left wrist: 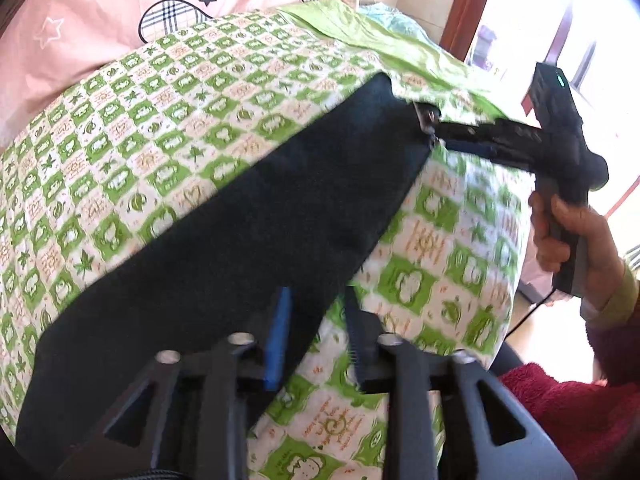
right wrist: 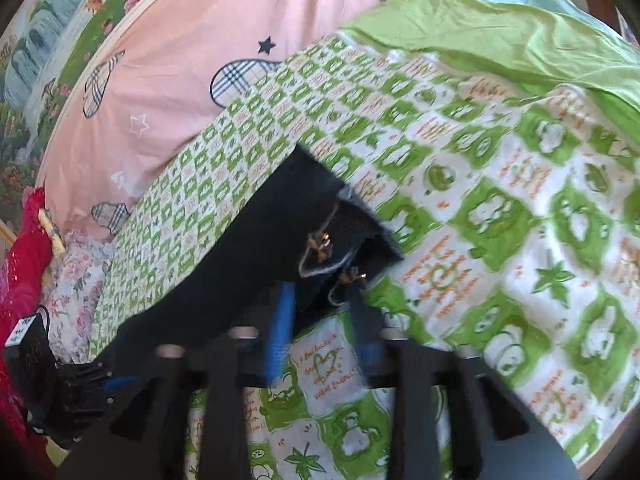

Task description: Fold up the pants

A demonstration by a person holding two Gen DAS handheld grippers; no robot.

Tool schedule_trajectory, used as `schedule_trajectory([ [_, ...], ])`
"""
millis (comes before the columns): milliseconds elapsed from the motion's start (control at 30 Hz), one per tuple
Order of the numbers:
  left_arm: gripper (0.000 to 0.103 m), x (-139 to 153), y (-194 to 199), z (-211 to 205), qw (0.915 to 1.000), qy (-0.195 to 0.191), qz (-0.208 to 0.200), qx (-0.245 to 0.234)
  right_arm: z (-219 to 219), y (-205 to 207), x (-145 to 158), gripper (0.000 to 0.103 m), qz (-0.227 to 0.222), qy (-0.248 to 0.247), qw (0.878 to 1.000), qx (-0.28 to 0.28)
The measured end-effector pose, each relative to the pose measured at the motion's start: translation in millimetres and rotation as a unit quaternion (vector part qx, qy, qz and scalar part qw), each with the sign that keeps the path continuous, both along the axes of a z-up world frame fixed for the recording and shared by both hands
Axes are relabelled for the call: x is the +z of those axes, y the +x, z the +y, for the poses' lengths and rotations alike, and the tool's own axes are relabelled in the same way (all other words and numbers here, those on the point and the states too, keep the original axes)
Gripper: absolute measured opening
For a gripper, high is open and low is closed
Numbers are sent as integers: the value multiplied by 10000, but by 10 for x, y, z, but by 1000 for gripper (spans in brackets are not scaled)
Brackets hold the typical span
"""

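Note:
Black pants (left wrist: 248, 208) stretch in a band across the green-and-white checked bedsheet (left wrist: 168, 92). My left gripper (left wrist: 316, 304) is shut on the near edge of the pants. My right gripper (left wrist: 430, 128) shows at the right of the left wrist view, shut on the far corner of the pants. In the right wrist view the right gripper (right wrist: 324, 296) pinches the pants (right wrist: 256, 256) at the end with a grey-trimmed pocket flap and gold ornaments (right wrist: 320, 246). The left gripper (right wrist: 108, 384) shows at lower left of that view, holding the other end.
A pink quilt with plaid shapes and stars (right wrist: 180, 68) lies at the back. A light green cover (right wrist: 500, 36) is bunched at the far right. Red fabric (right wrist: 20, 272) sits at the left edge. A window and door frame (left wrist: 472, 4) stand beyond the bed.

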State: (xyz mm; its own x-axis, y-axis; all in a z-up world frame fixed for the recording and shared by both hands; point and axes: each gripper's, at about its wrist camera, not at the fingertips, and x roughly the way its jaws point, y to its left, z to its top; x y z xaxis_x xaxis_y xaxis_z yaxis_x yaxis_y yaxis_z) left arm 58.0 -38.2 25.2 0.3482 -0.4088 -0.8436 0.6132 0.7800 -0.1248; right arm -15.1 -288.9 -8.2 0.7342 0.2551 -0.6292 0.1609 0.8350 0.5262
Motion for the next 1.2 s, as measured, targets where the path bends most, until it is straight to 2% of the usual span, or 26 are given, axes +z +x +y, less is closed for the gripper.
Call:
schedule_trajectory([
  [67,38,67,110,-20,9999,-104,-3,48,-33,-26,14,55,-64,36,10000,-56],
  [167,44,156,337,-113,9997,-205,60,101,-46,-1,-13,55,-47,147,9999,-63],
  [300,50,210,623,-324,9995,-244,163,-89,-46,46,-106,55,27,325,9994,-103],
  [467,51,163,1015,-622,9978,-352,452,-344,-92,103,-206,55,-21,635,9977,-222],
  [533,51,105,1177,-786,9965,-374,594,-457,-98,156,-237,43,-84,749,9970,-203],
  [567,51,73,1231,-845,9960,-358,647,-495,-93,185,-258,22,-49,764,9969,-172],
  [600,51,33,1276,-919,9955,-326,700,-553,-100,203,-288,13,-18,815,9965,-179],
  [700,51,-94,1407,-1189,9944,-100,744,-738,-119,150,-288,13,-183,807,9964,-177],
  [967,51,-398,1675,-1748,9868,113,1065,-1212,-114,72,-302,12,-305,575,9979,-61],
  [1033,45,-434,1716,-1806,9862,20,1075,-1256,-92,75,-297,12,-306,478,9984,-53],
  [1100,20,-439,1727,-1844,9834,-171,1194,-1357,-90,83,-303,12,-319,442,9985,-37],
  [1200,15,-405,1657,-1871,9845,-172,991,-1434,-90,100,-301,12,-316,435,9986,-14],
])
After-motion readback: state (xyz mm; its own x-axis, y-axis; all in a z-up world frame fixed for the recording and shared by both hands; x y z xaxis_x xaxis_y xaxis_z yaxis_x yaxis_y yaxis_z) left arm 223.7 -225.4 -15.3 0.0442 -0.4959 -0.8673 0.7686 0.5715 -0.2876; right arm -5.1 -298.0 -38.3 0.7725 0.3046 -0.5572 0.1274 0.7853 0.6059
